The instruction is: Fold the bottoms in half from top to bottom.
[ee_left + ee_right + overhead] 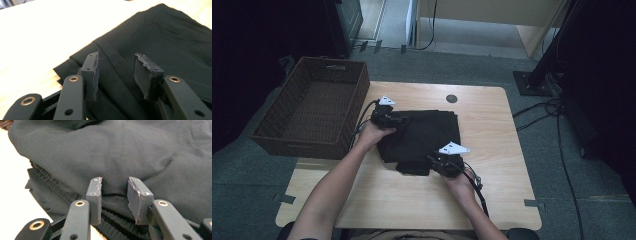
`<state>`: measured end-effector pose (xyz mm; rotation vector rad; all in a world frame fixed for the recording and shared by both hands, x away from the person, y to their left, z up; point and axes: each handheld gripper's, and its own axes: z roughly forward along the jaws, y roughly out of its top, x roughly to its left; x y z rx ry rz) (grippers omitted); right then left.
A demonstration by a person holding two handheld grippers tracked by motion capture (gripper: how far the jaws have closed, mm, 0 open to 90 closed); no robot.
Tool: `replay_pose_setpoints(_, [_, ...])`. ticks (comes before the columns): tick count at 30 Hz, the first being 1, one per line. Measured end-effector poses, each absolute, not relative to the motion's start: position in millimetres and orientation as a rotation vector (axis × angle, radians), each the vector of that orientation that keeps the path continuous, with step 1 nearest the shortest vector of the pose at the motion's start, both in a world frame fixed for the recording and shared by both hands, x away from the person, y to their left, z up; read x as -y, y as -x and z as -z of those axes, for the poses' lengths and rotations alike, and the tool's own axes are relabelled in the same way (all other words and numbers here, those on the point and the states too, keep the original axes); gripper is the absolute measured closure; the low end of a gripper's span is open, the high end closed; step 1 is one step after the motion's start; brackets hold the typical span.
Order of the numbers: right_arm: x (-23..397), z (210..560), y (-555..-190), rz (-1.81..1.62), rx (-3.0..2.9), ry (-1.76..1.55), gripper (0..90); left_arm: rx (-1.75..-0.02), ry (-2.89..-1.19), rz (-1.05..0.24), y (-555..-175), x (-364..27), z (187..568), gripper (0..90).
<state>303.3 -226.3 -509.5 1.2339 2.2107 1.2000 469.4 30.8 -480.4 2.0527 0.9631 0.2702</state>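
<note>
Black garment (422, 137) folded on table (492, 165), no readable label; left tool (116, 72), right tool (115, 197) both released, jaws apart.

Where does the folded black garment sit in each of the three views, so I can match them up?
High view: the folded black garment lies mid-table, between the left gripper and the right gripper.
Left gripper view: it fills the right and centre, past the open fingers.
Right gripper view: it covers most of the picture.
Shared landmark: the pale wooden table, seen at upper left and at left.
</note>
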Motion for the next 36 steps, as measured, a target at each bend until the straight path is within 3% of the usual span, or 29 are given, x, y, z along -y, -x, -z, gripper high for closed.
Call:
replay_pose_setpoints(9, [230, 509, -311, -1.191, -2.233, -1.222, 64.8, -1.037, -2.088, -0.227, -485, -27, 492, 55.8])
replay_pose_setpoints(16, [230, 509, -314, -1.205, -2.226, -1.226, 64.8, -0.962, -2.102, -0.270, -499, -15, 478, 55.1])
replay_pose_setpoints(36, [230, 510, -315, -1.221, -2.219, -1.230, 64.6, -0.941, -2.196, -0.234, -530, 15, 505, 42.1])
